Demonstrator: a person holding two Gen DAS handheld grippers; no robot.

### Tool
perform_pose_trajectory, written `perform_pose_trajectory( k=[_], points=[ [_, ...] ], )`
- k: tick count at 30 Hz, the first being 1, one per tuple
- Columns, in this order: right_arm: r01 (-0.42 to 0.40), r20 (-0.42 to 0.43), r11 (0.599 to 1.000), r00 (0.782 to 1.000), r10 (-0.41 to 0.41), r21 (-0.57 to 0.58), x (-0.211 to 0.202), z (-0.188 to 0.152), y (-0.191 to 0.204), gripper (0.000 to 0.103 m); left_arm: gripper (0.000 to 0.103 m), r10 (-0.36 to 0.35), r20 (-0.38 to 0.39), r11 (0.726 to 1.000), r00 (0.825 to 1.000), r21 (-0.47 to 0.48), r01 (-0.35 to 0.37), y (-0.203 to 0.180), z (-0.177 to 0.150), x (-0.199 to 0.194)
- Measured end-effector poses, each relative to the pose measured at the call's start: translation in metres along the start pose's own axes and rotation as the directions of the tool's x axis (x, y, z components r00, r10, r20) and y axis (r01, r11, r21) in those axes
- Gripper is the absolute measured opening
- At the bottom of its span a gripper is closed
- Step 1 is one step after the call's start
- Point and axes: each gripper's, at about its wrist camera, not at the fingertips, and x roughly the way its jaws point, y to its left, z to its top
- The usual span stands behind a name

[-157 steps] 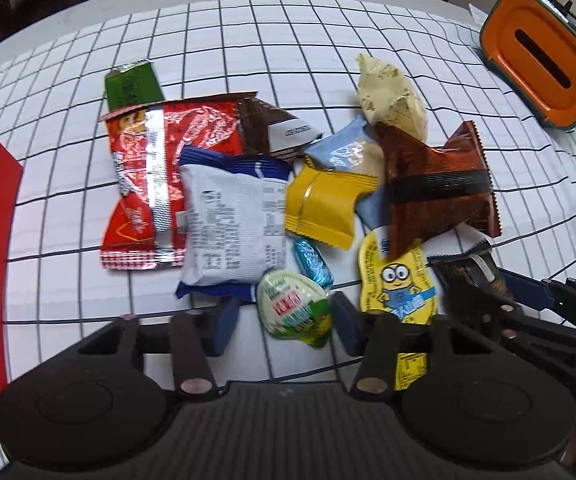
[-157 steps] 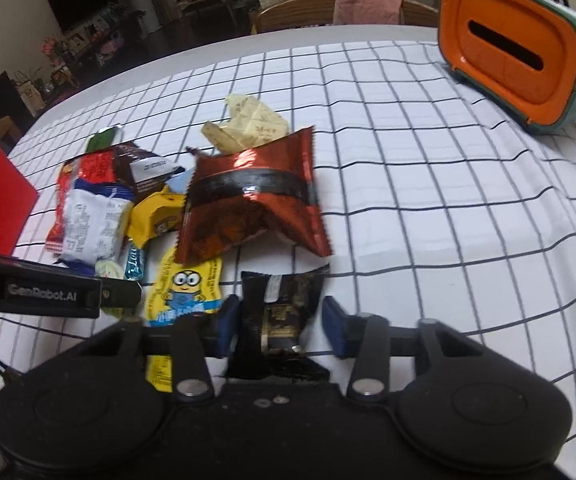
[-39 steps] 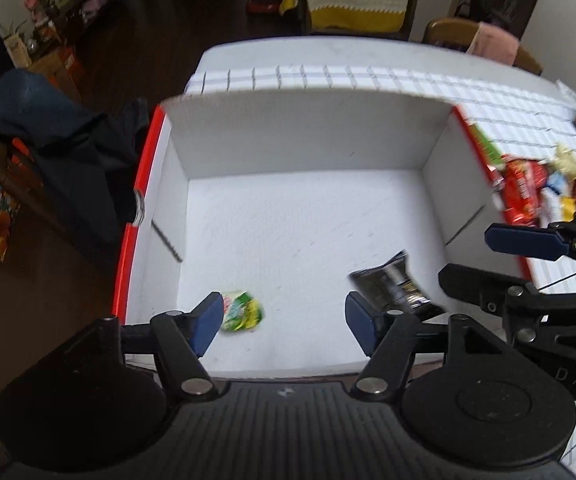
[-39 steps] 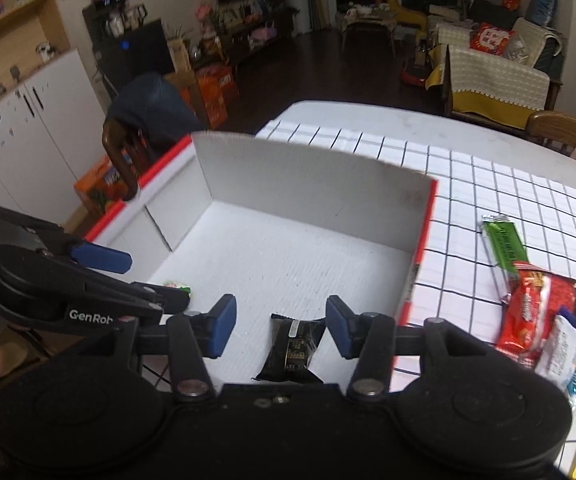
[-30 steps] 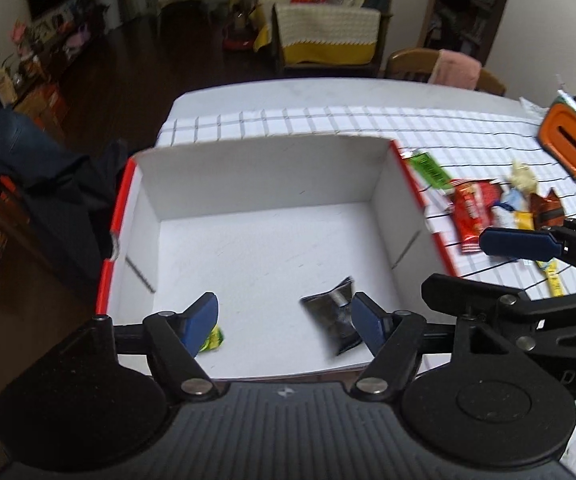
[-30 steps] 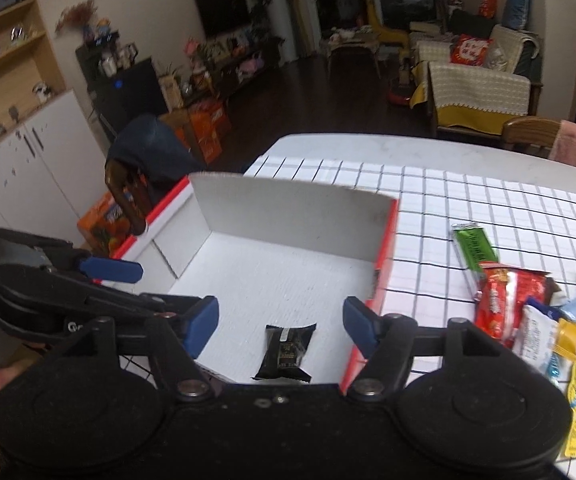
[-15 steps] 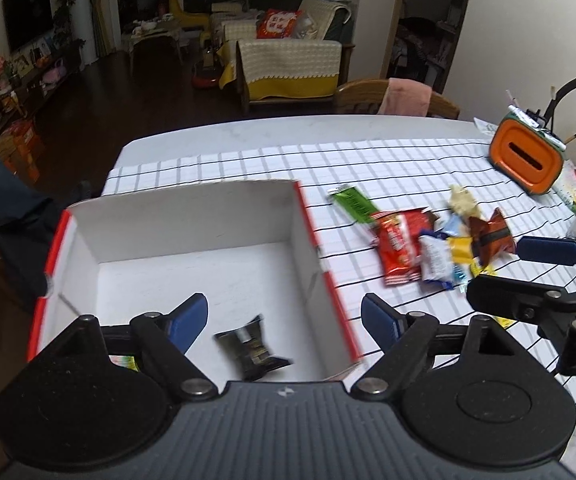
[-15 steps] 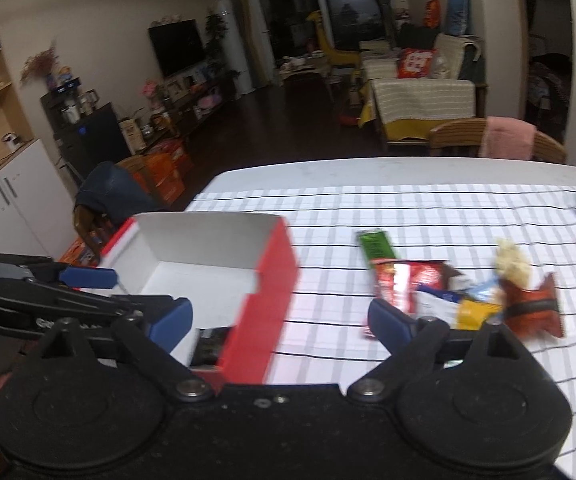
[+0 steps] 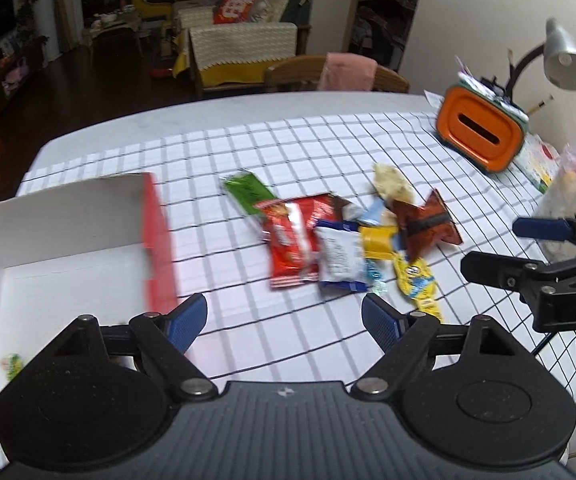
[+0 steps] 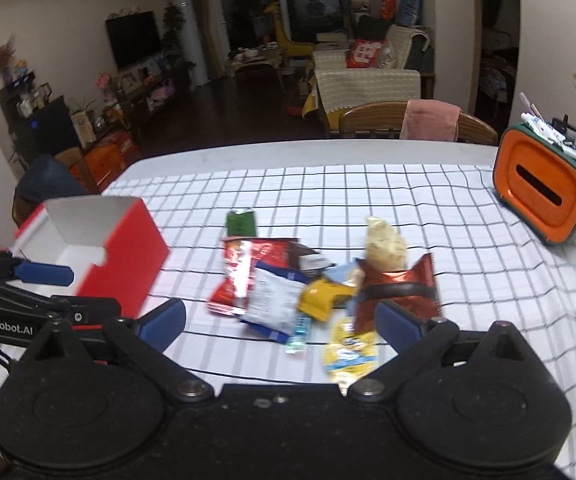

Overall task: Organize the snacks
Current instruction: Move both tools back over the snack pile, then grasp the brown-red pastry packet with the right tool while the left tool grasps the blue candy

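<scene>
While both grippers hang above a grid-patterned tablecloth [image 9: 328, 148], a heap of snack packets lies scattered ahead of them, none of it held. The left gripper [image 9: 284, 320] stands wide apart with only bare cloth between its blue pads; the snack pile sits beyond and slightly to the right of its fingertips, well clear of them. The right gripper [image 10: 282, 322] has its jaws opening, nearly at full spread and empty, with the near edge of the pile showing through the gap between the pads.

At the heart of the heap, a red packet [image 9: 292, 240] lies beside a white-and-blue packet [image 9: 342, 256], with a yellow packet [image 9: 378, 242] and a brown foil packet [image 9: 424, 226] to their right. A green bar [image 9: 248, 192] lies at the far left of the pile, a pale cream packet [image 9: 392, 180] at its far side, and a yellow cartoon-printed sachet [image 9: 416, 280] nearest the grippers. A small teal-wrapped sweet [image 10: 300, 330] rests at the foot of the white-and-blue packet.

To the left stands an open red box [image 9: 156, 240] with a white interior, apart from the pile; a small green-wrapped item [image 9: 12, 362] is visible on its floor, blurred. An orange holder [image 9: 482, 134] stands at the table's far right, near a desk lamp [image 9: 564, 58].
</scene>
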Motion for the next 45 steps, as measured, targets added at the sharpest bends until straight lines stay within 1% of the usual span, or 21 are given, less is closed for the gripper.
perform_pose_trajectory(
  k=[2,6,11,13,16,20,25,30,31,33,34,35,36,39,42,45],
  points=[
    [0.011,-0.009,1.000,1.000,-0.011,-0.016,0.005,-0.003,-0.015,0.101,0.085,0.003,-0.012,1.000,1.000,0.011,-0.003,-0.014,0.001,0.010],
    [0.020,-0.044,1.000,0.999,-0.020,0.013,0.017,-0.010,-0.048,0.101,0.085,0.021,-0.035,0.999,0.999,0.032,-0.020,-0.038,0.001,0.032],
    [0.052,-0.086,0.998,0.995,-0.050,0.024,0.033,-0.019,-0.079,0.101,0.085,0.033,-0.063,0.998,0.997,0.060,-0.029,-0.063,0.003,0.063],
    [0.055,-0.094,0.998,0.994,-0.054,0.005,0.040,-0.020,-0.088,0.100,0.085,0.035,-0.073,0.997,0.997,0.065,-0.031,-0.071,0.004,0.076],
    [0.067,-0.104,0.996,0.992,-0.072,-0.051,0.050,-0.017,-0.098,0.099,0.085,0.039,-0.096,0.998,0.995,0.061,-0.033,-0.081,0.007,0.092],
    [0.064,-0.110,0.990,0.991,-0.078,-0.129,0.065,-0.008,-0.106,0.099,0.085,0.047,-0.109,0.997,0.993,0.061,-0.041,-0.092,0.012,0.108],
    [0.029,-0.125,0.992,0.991,-0.045,-0.125,0.083,0.003,-0.115,0.099,0.085,0.037,-0.114,0.998,0.993,0.045,-0.032,-0.096,0.018,0.125],
    [-0.003,-0.148,0.995,0.989,-0.013,-0.102,0.100,0.007,-0.121,0.098,0.084,0.005,-0.120,0.999,0.993,0.041,-0.001,-0.099,0.022,0.137],
    [-0.011,-0.151,0.996,0.989,-0.004,-0.093,0.102,0.007,-0.122,0.098,0.083,-0.002,-0.122,0.999,0.993,0.036,0.006,-0.099,0.023,0.140],
    [-0.021,-0.157,0.997,0.988,0.009,-0.079,0.107,0.009,-0.124,0.098,0.071,-0.007,-0.135,0.999,0.991,0.031,0.011,-0.100,0.025,0.147],
    [-0.025,-0.161,0.997,0.987,0.013,-0.073,0.110,0.009,-0.124,0.098,0.067,-0.007,-0.145,1.000,0.989,0.028,0.012,-0.100,0.026,0.151],
    [-0.027,-0.164,0.997,0.986,0.016,-0.068,0.113,0.009,-0.124,0.098,0.061,-0.006,-0.155,1.000,0.988,0.027,0.011,-0.099,0.027,0.155],
    [-0.029,-0.168,0.998,0.986,0.018,-0.064,0.116,0.010,-0.124,0.098,0.059,-0.006,-0.163,1.000,0.987,0.025,0.010,-0.099,0.027,0.159],
    [-0.031,-0.176,0.998,0.984,0.022,-0.052,0.124,0.010,-0.125,0.098,0.055,-0.023,-0.173,0.999,0.985,0.027,0.028,-0.099,0.029,0.166],
    [-0.031,-0.186,0.999,0.982,0.023,-0.037,0.131,0.008,-0.125,0.097,0.055,-0.027,-0.167,0.998,0.986,0.057,0.037,-0.104,0.031,0.170],
    [-0.027,-0.198,0.999,0.980,0.021,-0.027,0.138,0.006,-0.125,0.095,0.053,-0.039,-0.162,0.997,0.986,0.056,0.049,-0.104,0.035,0.173]
  ],
)
